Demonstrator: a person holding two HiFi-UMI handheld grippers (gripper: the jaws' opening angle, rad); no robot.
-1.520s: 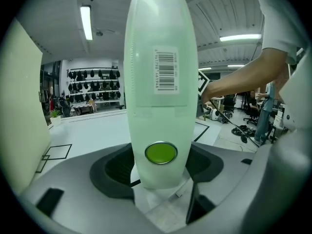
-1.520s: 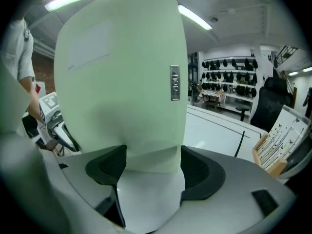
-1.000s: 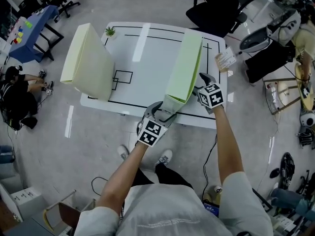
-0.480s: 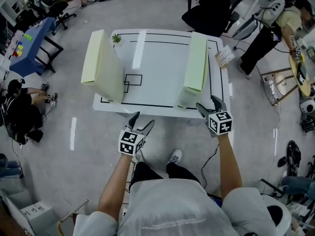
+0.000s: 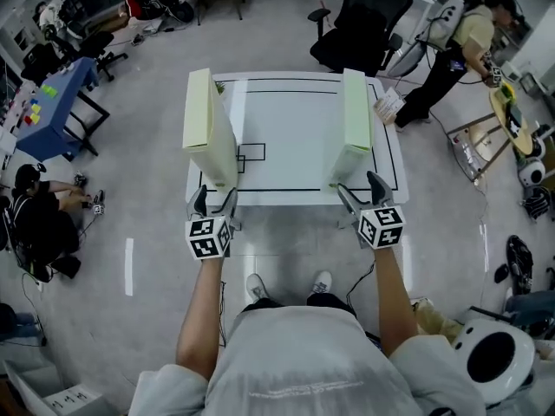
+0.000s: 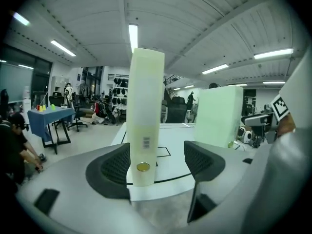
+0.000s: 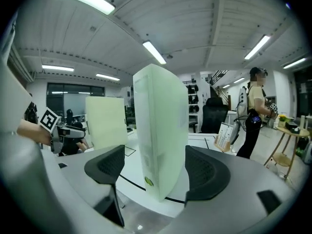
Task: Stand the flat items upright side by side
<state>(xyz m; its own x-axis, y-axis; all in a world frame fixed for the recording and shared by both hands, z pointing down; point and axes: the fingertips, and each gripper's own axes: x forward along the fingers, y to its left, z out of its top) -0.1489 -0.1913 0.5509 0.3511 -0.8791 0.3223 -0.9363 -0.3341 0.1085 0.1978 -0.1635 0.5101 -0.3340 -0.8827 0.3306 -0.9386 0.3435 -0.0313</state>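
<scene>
Two flat binders stand upright on the white table (image 5: 295, 146), far apart. The pale yellow binder (image 5: 208, 137) is at the left edge and the pale green binder (image 5: 354, 128) at the right edge. My left gripper (image 5: 214, 198) hovers open just off the table's front edge, in line with the yellow binder's spine (image 6: 145, 116) and not touching it. My right gripper (image 5: 358, 189) is open too, just short of the green binder (image 7: 161, 145). Each gripper view shows the other binder to the side: green (image 6: 219, 116) and yellow (image 7: 105, 121).
A black office chair (image 5: 364, 16) stands behind the table. A person (image 5: 451, 42) stands at the back right near a small booklet (image 5: 388, 105). A blue table (image 5: 52, 102) and a seated person (image 5: 30, 206) are at the left. A round side table (image 5: 512, 120) is at the right.
Both grippers have let go of the green binder's near end and drawn back off the table. The left one has moved left, in front of the yellow binder. Both binders stand upright.
</scene>
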